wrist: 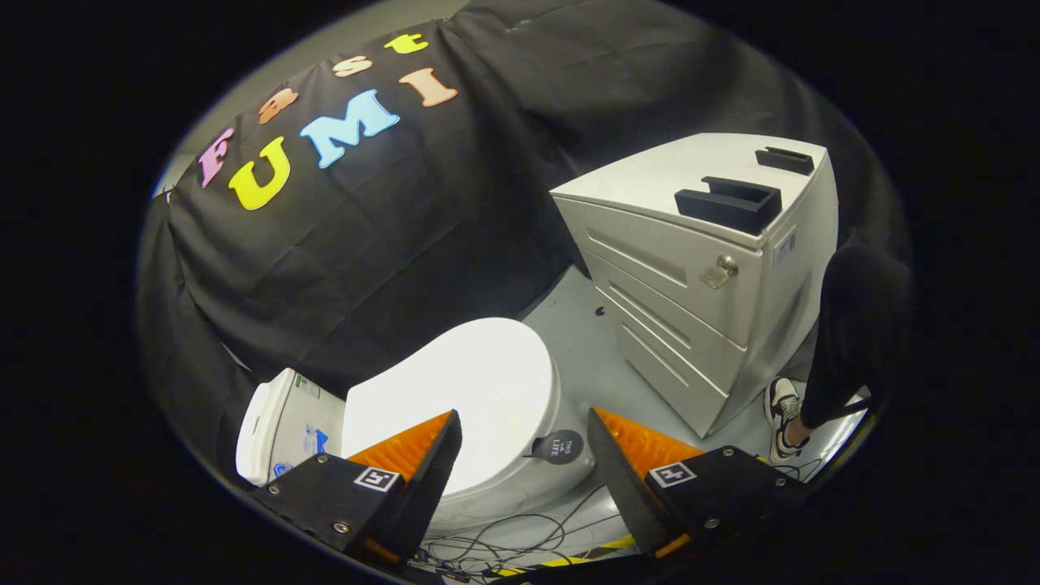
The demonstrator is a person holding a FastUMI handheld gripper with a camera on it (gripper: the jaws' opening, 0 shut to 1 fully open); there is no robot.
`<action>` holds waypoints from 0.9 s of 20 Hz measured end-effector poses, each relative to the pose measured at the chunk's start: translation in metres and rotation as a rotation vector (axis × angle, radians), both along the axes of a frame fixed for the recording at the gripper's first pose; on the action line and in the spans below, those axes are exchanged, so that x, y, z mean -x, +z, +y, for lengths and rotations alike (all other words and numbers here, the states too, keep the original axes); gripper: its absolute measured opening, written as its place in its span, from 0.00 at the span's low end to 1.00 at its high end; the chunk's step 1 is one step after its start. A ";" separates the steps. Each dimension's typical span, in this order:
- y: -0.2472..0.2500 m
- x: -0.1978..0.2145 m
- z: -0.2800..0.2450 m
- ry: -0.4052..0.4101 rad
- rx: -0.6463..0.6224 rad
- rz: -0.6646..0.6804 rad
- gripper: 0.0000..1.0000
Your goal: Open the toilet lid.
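Observation:
A white toilet stands on the grey floor, its lid [467, 390] down flat over the bowl. The cistern [280, 422] sits behind it, against the black cloth wall. A small dark round tag [561, 446] hangs at the lid's front rim. My gripper [524, 426] hovers above the front part of the lid, open wide, nothing between its fingers. One finger [418, 455] overlaps the lid's near side in the view; the other finger [630, 455] is off to the side of the bowl, over the floor.
A white drawer cabinet [699, 268] with a key lock and two black holders on top stands beside the toilet. A person's leg and sneaker [784, 414] are next to the cabinet. Loose cables [520, 540] lie on the floor below the bowl's front.

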State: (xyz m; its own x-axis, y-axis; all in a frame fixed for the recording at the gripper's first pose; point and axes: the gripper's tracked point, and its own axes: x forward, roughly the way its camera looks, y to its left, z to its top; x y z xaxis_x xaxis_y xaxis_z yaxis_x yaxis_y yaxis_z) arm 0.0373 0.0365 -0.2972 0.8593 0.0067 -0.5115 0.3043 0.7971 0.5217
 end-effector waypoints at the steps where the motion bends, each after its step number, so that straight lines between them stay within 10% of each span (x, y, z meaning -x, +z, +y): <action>1: -0.005 0.000 0.002 -0.008 -0.016 0.011 0.96; 18: -0.089 -0.011 0.009 -0.183 -0.328 0.098 0.85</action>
